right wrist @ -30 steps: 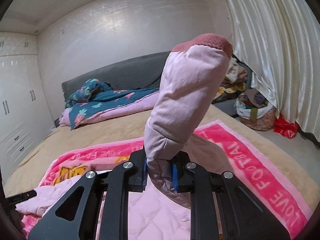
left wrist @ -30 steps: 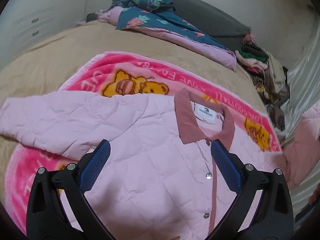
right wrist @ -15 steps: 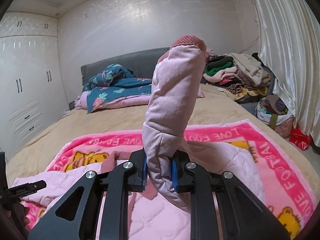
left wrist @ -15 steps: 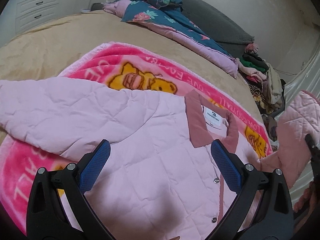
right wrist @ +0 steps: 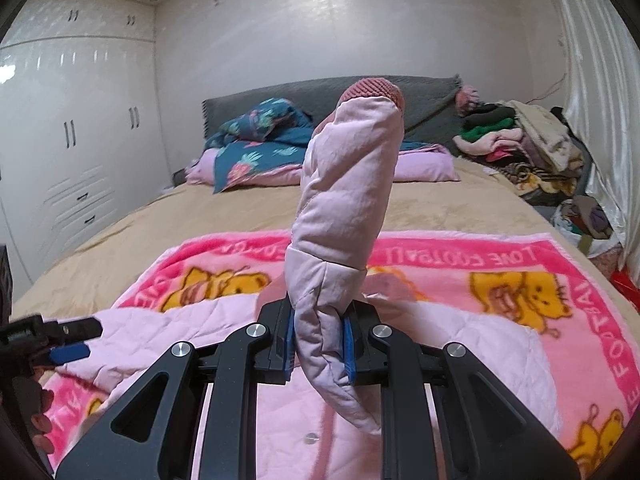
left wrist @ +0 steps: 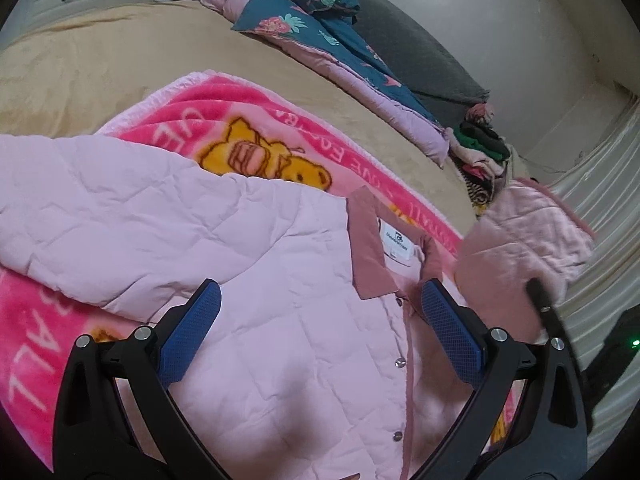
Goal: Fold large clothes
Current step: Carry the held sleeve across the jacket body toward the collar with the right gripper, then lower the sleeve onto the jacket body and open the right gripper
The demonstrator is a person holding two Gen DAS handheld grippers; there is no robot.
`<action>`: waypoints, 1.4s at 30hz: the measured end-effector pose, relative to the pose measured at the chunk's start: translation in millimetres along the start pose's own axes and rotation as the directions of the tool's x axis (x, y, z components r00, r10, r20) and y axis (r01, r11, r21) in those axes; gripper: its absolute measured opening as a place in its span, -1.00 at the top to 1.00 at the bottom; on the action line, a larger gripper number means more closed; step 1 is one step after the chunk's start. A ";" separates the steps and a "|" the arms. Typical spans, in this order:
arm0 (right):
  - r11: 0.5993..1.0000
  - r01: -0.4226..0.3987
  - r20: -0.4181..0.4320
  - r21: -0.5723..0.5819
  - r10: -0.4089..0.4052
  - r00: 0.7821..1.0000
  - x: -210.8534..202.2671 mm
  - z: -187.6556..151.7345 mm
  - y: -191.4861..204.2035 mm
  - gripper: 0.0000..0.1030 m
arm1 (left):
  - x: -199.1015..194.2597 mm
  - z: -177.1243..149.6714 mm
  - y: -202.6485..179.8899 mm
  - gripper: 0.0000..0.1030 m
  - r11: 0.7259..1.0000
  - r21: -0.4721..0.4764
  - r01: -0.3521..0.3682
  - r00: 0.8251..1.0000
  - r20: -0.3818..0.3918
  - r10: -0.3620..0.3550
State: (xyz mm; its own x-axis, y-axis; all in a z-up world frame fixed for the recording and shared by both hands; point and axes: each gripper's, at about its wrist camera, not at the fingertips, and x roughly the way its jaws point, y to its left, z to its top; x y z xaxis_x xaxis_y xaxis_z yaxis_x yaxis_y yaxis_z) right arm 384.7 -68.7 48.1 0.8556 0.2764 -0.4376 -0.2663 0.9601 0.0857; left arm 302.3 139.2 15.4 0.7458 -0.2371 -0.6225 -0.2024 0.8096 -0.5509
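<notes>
A pale pink quilted jacket (left wrist: 280,320) lies face up on a pink bear-print blanket (left wrist: 224,120), its darker pink collar (left wrist: 368,248) and snap buttons showing. My left gripper (left wrist: 320,320) hovers open over the jacket's chest, just below the collar, with nothing between its blue pads. One sleeve (left wrist: 80,208) lies spread out to the left. The other sleeve (right wrist: 344,208) stands up, and my right gripper (right wrist: 318,344) is shut on it near the cuff. In the left wrist view that raised sleeve (left wrist: 524,236) hangs at the right.
The blanket (right wrist: 500,260) covers a tan bed (right wrist: 240,204). A dark floral quilt (right wrist: 256,140) lies by the grey headboard (right wrist: 424,92). A pile of clothes (right wrist: 520,140) sits at the bed's far right, beside curtains (right wrist: 600,120). White wardrobes (right wrist: 72,140) stand on the left.
My right gripper has carried the raised sleeve leftward and lower, in over the jacket's body. My left gripper has shifted across the jacket and dipped closer, still open.
</notes>
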 end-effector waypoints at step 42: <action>0.997 0.039 -0.268 0.070 -0.019 0.963 -24.5 -89.8 -75.2 -0.40 | 66.9 -48.4 -21.8 0.71 0.986 0.144 0.088 0.991 -0.112 -0.072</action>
State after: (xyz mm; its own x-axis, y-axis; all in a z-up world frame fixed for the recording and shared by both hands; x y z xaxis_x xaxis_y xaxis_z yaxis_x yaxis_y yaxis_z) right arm 344.0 -151.5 -28.1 0.7103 0.2365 -0.6630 -0.2010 0.9708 0.1309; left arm 325.9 79.7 -41.2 0.6828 -0.3537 -0.6393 -0.0420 0.8546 -0.5177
